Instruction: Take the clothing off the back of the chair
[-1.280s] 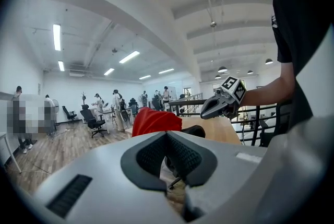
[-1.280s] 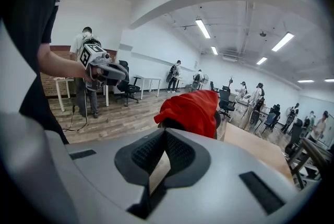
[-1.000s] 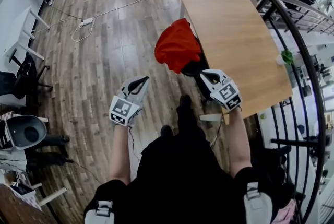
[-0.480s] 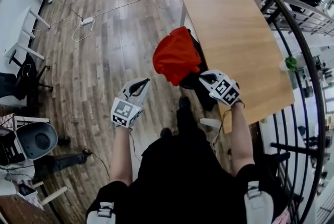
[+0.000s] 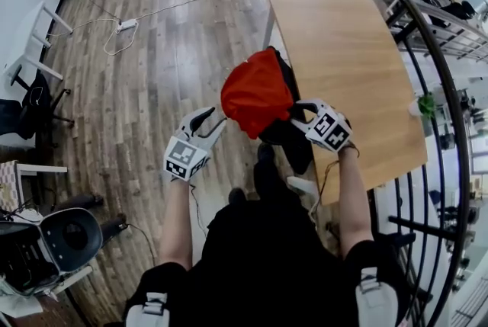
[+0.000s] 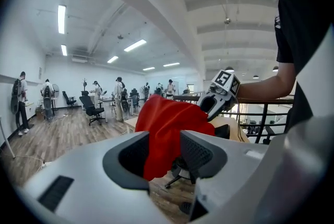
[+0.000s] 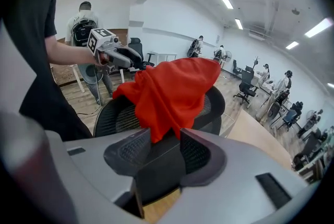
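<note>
Showing a person standing at the corner of a wooden worktop [image 5: 343, 51] with a gripper in each hand, seen from above in the head view. A red piece of clothing [image 5: 255, 93] hangs draped over the back of a black mesh office chair [image 5: 293, 142], which stands against the near edge of the worktop on a plank floor [image 5: 152, 74].

The left gripper [image 5: 213, 122] points at the clothing from the left, its tips close beside the lower left edge of the cloth. In the left gripper view its jaws stand apart at a moderate width and are opening. The red cloth fills the gap between them in the line of sight, but the pads do not press on it.

The right gripper [image 5: 296, 113] comes in from the right, tilted downward over the chair back, just beside the right edge of the clothing. In the right gripper view its jaws are likewise parted and opening. The hanging hem of the cloth and the dark chair back lie just beyond the gap, and nothing is clamped.

A dark metal railing [image 5: 446, 89] curves along the far right side of the worktop.
</note>
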A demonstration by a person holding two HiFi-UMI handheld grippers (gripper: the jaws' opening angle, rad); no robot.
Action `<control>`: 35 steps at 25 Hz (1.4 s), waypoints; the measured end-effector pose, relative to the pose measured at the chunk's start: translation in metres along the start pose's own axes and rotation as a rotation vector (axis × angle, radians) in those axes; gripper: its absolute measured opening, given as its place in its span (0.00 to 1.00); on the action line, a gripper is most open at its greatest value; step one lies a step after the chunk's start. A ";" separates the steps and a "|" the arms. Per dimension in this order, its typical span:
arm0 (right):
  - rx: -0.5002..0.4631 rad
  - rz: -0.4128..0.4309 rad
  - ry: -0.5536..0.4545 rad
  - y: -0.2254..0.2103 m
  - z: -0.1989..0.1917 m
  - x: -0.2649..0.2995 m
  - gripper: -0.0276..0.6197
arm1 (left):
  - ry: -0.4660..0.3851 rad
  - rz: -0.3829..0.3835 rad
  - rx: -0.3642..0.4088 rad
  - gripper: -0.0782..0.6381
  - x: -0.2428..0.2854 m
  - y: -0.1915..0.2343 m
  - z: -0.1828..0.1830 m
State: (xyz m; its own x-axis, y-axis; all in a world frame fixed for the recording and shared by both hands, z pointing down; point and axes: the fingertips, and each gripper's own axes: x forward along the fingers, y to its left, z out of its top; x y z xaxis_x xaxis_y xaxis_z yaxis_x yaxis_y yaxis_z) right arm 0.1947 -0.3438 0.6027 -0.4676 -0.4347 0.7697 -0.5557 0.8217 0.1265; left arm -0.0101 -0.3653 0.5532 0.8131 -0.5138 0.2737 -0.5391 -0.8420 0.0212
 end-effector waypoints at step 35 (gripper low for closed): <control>-0.263 0.119 -0.014 -0.016 0.053 0.045 0.16 | 0.104 -0.307 -0.031 0.38 0.089 -0.004 -0.009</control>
State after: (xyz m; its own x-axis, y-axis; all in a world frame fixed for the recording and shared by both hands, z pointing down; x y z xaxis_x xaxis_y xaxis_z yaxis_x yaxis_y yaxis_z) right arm 0.1460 -0.3965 0.6017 -0.5293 -0.3326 0.7805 -0.2999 0.9339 0.1946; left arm 0.0622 -0.4055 0.5863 0.9130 -0.2154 0.3466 -0.2795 -0.9489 0.1465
